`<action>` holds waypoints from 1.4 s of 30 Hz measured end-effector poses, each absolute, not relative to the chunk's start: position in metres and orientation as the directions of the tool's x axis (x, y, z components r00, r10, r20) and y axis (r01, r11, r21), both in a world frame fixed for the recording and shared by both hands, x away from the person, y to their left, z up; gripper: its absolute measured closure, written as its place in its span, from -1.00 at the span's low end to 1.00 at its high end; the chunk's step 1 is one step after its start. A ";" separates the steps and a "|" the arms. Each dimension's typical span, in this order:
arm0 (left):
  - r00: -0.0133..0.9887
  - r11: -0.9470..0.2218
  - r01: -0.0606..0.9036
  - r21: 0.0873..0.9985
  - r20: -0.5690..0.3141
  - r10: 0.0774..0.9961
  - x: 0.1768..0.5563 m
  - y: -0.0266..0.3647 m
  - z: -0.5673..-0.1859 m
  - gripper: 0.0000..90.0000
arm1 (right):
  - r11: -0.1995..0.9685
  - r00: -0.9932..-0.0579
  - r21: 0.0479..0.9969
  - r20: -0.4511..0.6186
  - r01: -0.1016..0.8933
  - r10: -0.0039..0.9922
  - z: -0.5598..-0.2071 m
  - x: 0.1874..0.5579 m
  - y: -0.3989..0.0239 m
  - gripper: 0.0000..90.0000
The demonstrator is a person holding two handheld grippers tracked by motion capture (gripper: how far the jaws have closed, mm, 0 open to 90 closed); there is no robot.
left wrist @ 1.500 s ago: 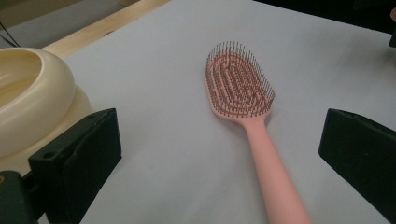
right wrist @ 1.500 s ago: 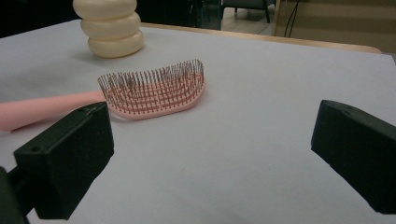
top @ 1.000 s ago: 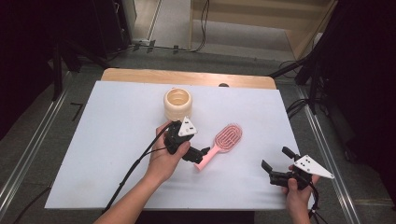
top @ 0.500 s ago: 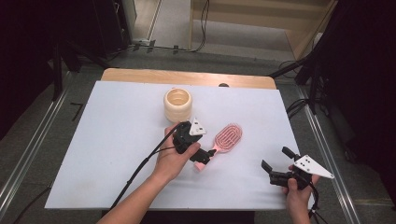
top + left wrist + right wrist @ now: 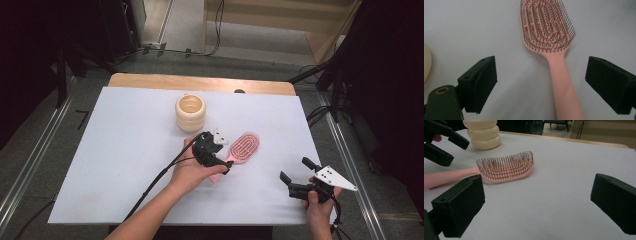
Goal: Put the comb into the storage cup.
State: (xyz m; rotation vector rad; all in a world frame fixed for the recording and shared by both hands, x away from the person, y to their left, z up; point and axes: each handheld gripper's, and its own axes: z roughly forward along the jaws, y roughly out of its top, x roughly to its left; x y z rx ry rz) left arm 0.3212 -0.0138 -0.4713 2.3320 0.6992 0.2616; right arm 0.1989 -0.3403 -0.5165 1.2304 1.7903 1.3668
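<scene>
The left hand-held gripper (image 5: 222,161) is narrowing its spread-apart jaws around the pink plastic bristle hairbrush (image 5: 554,47), handle between them, untouched; the right hand-held gripper (image 5: 295,174) is gaping wide.

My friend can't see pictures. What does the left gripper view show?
A pink hairbrush lies bristles up on a white table, its handle between the left gripper's two open black jaws, which have just been closing and do not touch it. A cream edge peeks in at left.

Left claw (image 5: 223,161) jaws apart, just closing; right claw (image 5: 295,176) wide.
</scene>
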 end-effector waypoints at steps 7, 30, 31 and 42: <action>0.826 -0.644 0.432 0.631 0.009 0.564 0.322 -0.020 -0.476 -0.56 | 0.054 -0.416 0.944 0.091 0.325 0.905 -0.517 0.199 -0.340 -1.00; 0.821 -0.680 0.507 0.530 -0.056 0.568 0.326 -0.040 -0.488 0.05 | 0.056 -0.414 0.944 0.089 0.326 0.906 -0.517 0.199 -0.340 -1.00; 0.820 -0.680 0.510 0.527 -0.059 0.570 0.326 -0.041 -0.488 0.05 | 0.056 -0.414 0.944 0.089 0.326 0.906 -0.517 0.199 -0.340 -1.00; 0.801 -0.666 0.536 0.519 -0.061 0.596 0.326 -0.051 -0.492 0.19 | 0.055 -0.414 0.944 0.091 0.326 0.906 -0.517 0.200 -0.340 -1.00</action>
